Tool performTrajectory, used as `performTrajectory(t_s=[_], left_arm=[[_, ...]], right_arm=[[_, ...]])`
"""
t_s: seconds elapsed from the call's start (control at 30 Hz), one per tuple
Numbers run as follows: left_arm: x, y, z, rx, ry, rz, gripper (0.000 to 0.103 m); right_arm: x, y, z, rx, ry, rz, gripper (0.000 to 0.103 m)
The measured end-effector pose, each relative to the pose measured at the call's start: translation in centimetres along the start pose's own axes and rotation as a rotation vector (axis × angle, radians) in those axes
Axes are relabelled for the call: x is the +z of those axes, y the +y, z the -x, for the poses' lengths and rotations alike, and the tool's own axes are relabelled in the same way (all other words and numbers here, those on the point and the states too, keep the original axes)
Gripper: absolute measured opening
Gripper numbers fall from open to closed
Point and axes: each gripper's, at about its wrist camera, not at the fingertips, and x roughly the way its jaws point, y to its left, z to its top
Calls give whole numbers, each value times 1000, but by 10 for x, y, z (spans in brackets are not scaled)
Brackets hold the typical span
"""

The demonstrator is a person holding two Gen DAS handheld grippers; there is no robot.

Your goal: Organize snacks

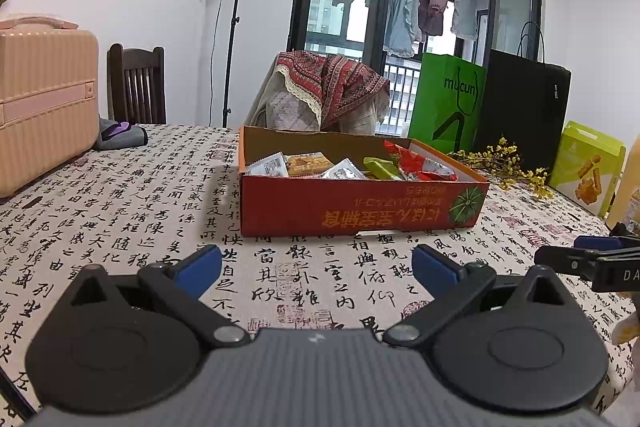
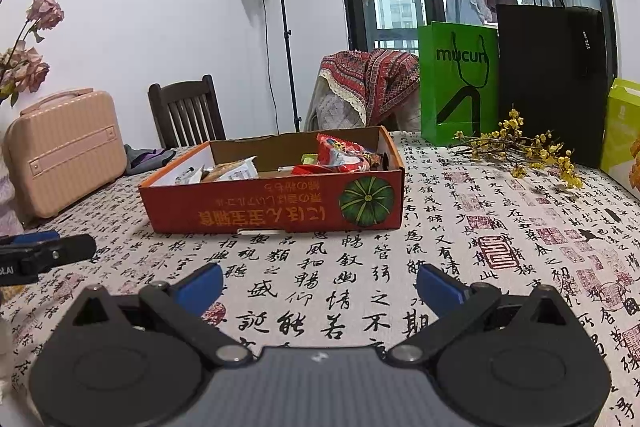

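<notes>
A shallow red cardboard box [image 1: 352, 207] [image 2: 280, 211] with a green pumpkin print stands on the table, holding several wrapped snacks: white packets [image 1: 267, 165], a tan one [image 1: 308, 163], a green one [image 1: 380, 169] and red bags [image 2: 340, 155]. My left gripper [image 1: 316, 267] hovers open over the cloth, in front of the box, nothing between its blue pads. My right gripper [image 2: 320, 287] is likewise open and empty, short of the box's front wall. Each gripper's tip shows at the edge of the other's view.
The table wears a cloth printed with calligraphy [image 2: 480, 227]. A pink case [image 1: 44, 99] sits at left, a green bag [image 2: 458, 83] and black bag [image 2: 552, 75] at back right, with yellow flower sprigs [image 2: 528, 147] and a lime carton [image 1: 584, 167]. Chairs stand behind the table.
</notes>
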Motion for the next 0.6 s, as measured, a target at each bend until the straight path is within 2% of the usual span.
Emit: performTrajectory(t_s=[0.6], left_arm=[[-3,1,-1,-14,-1,5,103]], right_arm=[[-2,1,-4,2,17,3,103]])
